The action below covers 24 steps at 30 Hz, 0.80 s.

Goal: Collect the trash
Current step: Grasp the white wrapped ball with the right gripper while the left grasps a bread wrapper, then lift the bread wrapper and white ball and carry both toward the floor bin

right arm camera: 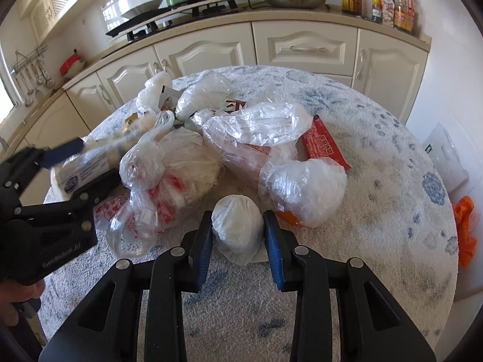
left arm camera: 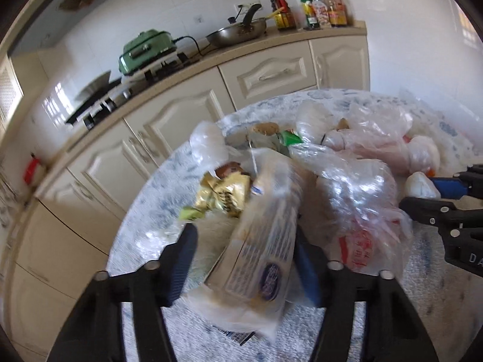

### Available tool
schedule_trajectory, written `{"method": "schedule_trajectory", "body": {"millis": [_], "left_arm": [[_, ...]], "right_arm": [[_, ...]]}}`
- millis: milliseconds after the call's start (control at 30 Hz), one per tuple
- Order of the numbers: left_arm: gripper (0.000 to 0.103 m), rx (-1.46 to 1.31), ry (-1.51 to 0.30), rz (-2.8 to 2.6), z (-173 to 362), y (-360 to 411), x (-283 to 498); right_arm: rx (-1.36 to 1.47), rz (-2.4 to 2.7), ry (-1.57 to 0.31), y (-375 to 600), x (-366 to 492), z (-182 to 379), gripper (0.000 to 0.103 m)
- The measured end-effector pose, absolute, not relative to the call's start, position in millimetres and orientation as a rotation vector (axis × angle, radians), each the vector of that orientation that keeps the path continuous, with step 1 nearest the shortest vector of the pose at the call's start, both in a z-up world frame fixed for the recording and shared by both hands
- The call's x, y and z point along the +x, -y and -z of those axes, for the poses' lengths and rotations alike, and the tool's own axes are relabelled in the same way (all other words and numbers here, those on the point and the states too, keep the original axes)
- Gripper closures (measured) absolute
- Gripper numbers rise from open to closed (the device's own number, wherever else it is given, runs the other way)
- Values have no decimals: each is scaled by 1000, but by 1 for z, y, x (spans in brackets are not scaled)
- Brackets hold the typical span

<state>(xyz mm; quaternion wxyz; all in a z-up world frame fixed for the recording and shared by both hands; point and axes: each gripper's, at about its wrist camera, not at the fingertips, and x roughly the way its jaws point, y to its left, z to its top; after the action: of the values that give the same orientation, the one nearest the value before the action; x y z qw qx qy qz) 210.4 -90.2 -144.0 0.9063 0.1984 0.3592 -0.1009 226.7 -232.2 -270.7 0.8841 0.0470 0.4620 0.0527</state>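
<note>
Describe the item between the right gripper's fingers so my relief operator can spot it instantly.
On the round blue-flecked table, at the near edge of the trash pile, sits a small white wad between the right gripper fingers. Unlike the clear, red-printed bags beside it, it is opaque, egg-shaped and plain.
</note>
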Motion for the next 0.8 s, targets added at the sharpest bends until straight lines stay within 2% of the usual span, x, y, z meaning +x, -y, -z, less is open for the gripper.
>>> {"method": "schedule_trajectory", "body": {"millis": [67,233,533,633,667,767,800], "left_arm": [[69,348,-769,235,141,80,212],[75,185,-744,264,129,58,206],[75,81,-745,307,136,36,180],[61,137,-776,292,148,44,181],[53,150,-783,281,151,46,182],[58,179,-779,267,156,58,191],[66,170,-782,272,156,58,193]], "right_arm": [[100,-109,-957,234,224,269,70],[118,-112,-937,236,212,261,70],[128,-107,-922,241,188,252,70],[125,-103,-933,243,184,255,70],[123,-102,-935,244,182,257,70],[122,-101,-939,243,179,258,70],[123,-103,-939,244,177,258,70]]}}
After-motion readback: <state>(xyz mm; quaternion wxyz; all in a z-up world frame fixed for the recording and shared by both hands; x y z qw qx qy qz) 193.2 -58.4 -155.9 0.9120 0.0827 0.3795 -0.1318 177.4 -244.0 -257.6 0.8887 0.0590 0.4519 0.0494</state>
